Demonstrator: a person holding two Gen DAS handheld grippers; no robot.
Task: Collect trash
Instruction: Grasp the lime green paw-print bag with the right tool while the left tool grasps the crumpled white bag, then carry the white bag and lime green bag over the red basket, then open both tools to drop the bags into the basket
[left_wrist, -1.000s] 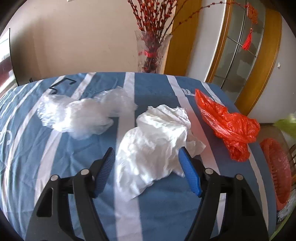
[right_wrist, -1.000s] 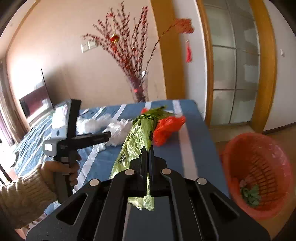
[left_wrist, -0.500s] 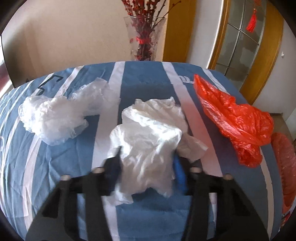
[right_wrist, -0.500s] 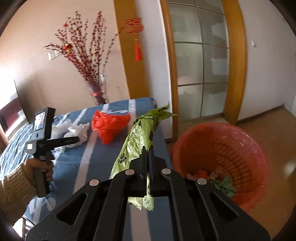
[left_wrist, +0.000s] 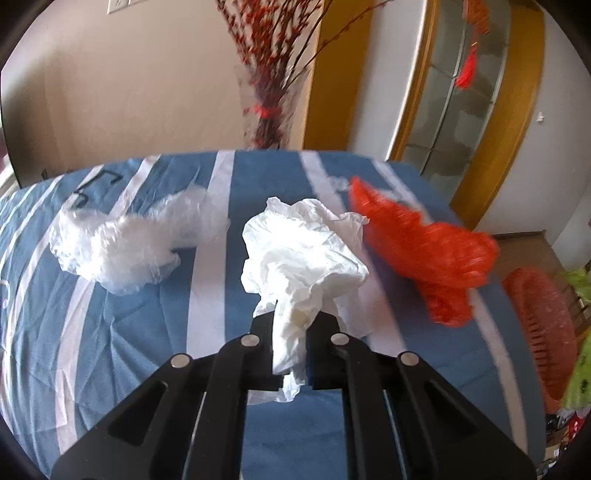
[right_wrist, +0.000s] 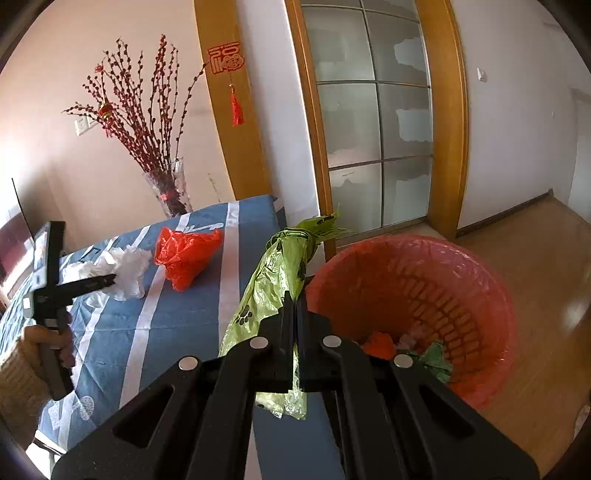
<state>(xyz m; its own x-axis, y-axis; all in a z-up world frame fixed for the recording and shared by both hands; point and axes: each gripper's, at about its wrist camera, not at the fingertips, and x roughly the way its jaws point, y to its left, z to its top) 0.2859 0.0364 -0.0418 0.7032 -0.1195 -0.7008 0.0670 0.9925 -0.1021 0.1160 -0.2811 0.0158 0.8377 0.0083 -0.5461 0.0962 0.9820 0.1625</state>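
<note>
Left wrist view: a blue white-striped tablecloth (left_wrist: 147, 325) is backed by a beige wall and a vase of red branches (left_wrist: 269, 110). The left gripper (left_wrist: 291, 325) is pinched on crumpled white paper (left_wrist: 303, 254); a clear bag (left_wrist: 129, 243) lies left, a red bag (left_wrist: 424, 251) right.

Right wrist view: wooden floor (right_wrist: 546, 295), glazed door (right_wrist: 373, 122). The right gripper (right_wrist: 295, 310) is clamped on a green bag (right_wrist: 273, 280), beside the near rim of the red basket (right_wrist: 480, 280).

One readable sign hangs in front of you, upper centre of the right wrist view.

Look to the red paper-cut ornament (right_wrist: 225, 59) on the wooden door frame (right_wrist: 236, 122): it forms the Chinese character 福, with a red tassel (right_wrist: 237, 109) dangling below. The green bag (right_wrist: 275, 273) at centre carries black paw prints only, no lettering. In your left wrist view, nothing can be read; the ornament at upper right is blurred.
</note>
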